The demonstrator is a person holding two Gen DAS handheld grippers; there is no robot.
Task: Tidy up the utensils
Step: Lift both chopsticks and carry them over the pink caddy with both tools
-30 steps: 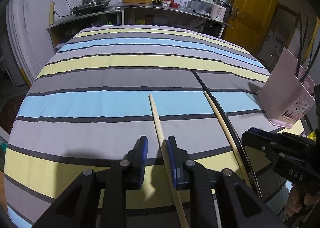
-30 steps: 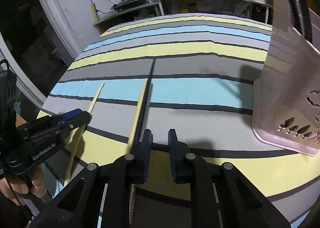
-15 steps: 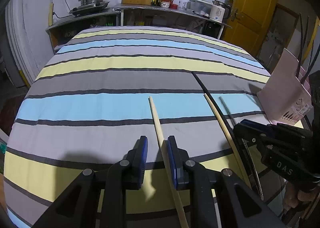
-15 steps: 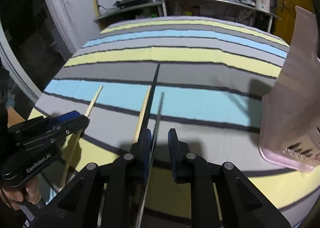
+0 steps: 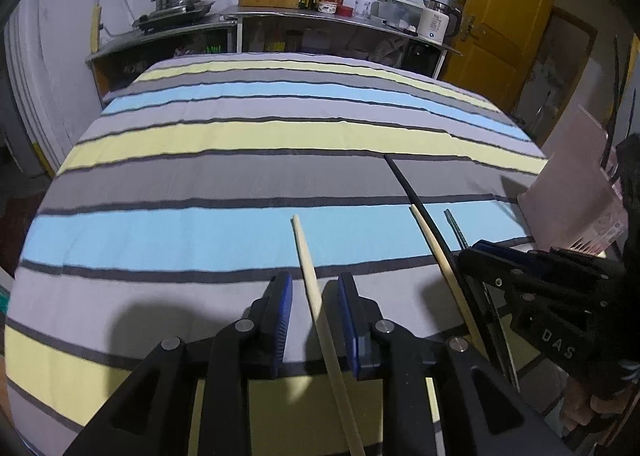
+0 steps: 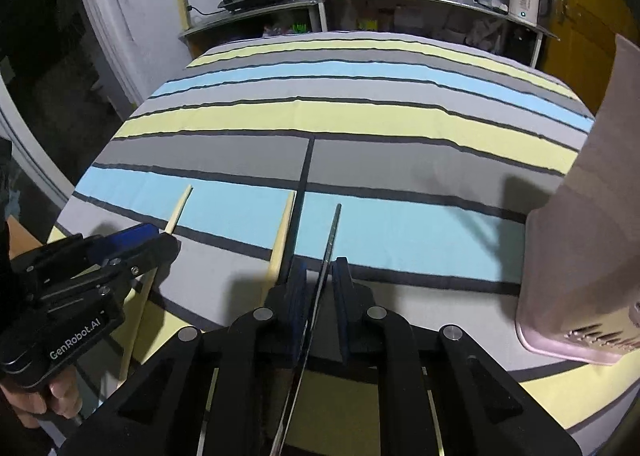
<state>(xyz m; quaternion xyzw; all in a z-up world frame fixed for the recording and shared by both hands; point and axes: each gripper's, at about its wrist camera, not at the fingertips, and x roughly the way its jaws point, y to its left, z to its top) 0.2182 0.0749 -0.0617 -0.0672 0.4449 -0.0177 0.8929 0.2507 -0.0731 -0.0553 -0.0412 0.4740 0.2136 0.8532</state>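
Chopsticks spread over striped cloth [image 5: 240, 184] — all referenced to pink holder [image 6: 580, 256], standing upright at cloth's right edge, cut-out slots low on its wall.

Largest to smallest:
- Striped cloth: grey, blue, yellow bands; covers whole work surface.
- Pink holder: well right of every loose stick; dark thin rods seen rising above it in left wrist view, identity unclear.
- Left gripper [image 5: 315, 292]: farthest from holder. Jaws parted, straddling pale wooden chopstick [image 5: 306, 256]; gap visible on left pad side, right pad close to stick — contact cannot be confirmed. Stick tip pointing away from camera, onto blue band.
- Right gripper [image 6: 318, 276]: between left gripper and holder. Jaws narrowed around thin metallic chopstick [image 6: 330, 240]; stick angled up off cloth, tip over blue band. Pads close on both sides; firm grip likely but slight gap still seen on right pad.
- Black chopstick [image 6: 304, 176]: flat on cloth, just left of metallic one, longest reach toward far side.
- Second wooden chopstick [image 6: 283, 232]: flat, touching or just beside black one, on its side away from holder.
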